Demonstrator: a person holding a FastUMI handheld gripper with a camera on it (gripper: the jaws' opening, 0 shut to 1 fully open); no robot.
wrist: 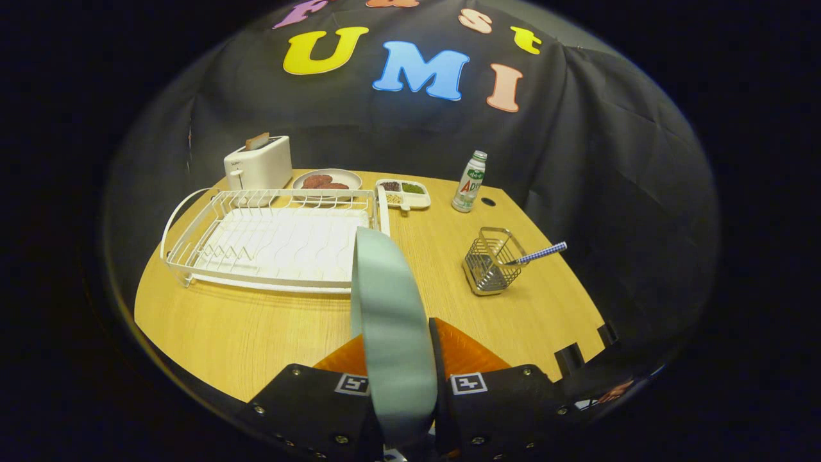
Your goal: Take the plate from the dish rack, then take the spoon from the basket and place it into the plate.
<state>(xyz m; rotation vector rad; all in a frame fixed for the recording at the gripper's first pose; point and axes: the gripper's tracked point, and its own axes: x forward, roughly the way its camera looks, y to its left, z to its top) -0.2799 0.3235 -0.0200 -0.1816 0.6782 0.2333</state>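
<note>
Plate [391,321] edge-on, clamped between hand-held gripper [399,359] fingers; spoon [539,254] in basket [490,262] beyond.

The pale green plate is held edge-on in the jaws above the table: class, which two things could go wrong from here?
1. The pale green plate is pinched only by its rim, so it may slip or swing when set down.
2. The blue checked spoon handle leans out of the small wire basket; pulling it sideways could tip that light basket on the wooden table.
</note>
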